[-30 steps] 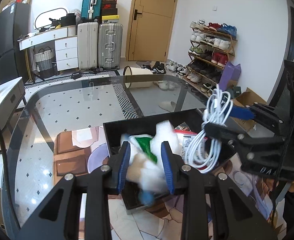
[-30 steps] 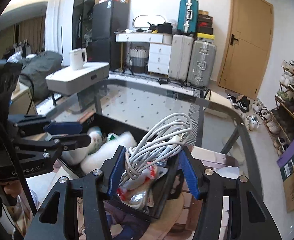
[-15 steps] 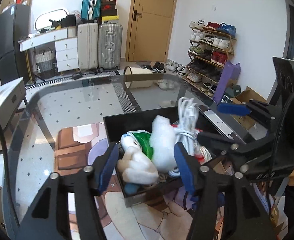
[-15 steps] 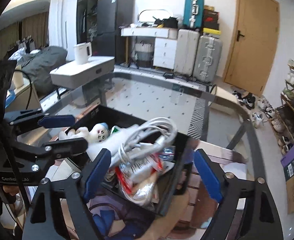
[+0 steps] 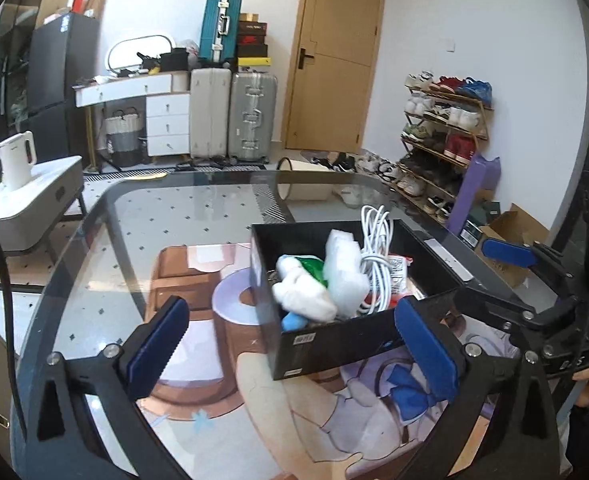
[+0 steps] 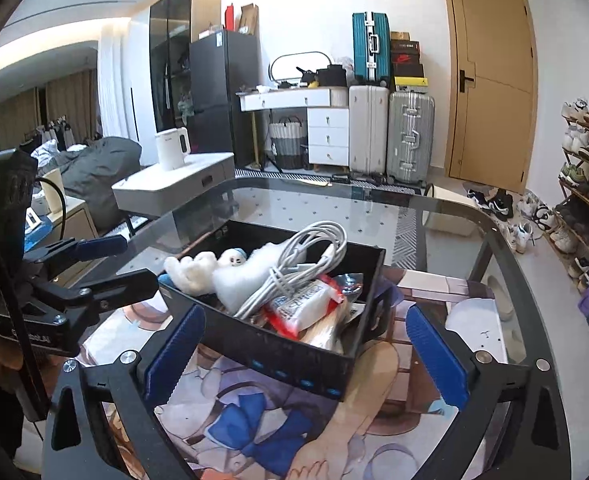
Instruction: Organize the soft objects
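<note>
Hiding box (image 6: 294,354) floor, piled plush (image 6: 192,270), cable (image 6: 294,266)

A black open-topped box (image 5: 326,344) sits on the glass counter (image 5: 198,208), on a printed mat. Inside it lie soft things in a heap. A white plush toy (image 5: 304,300) lies at the near left corner in the left wrist view, with a blue part poking out below it. Beside it a white fluffy wad (image 5: 344,272) stands upright. A coiled white cable (image 5: 376,252) leans against the wad, its loops rising above the box rim. A red-and-white packet (image 6: 306,308) lies under the cable toward the right side.
</note>
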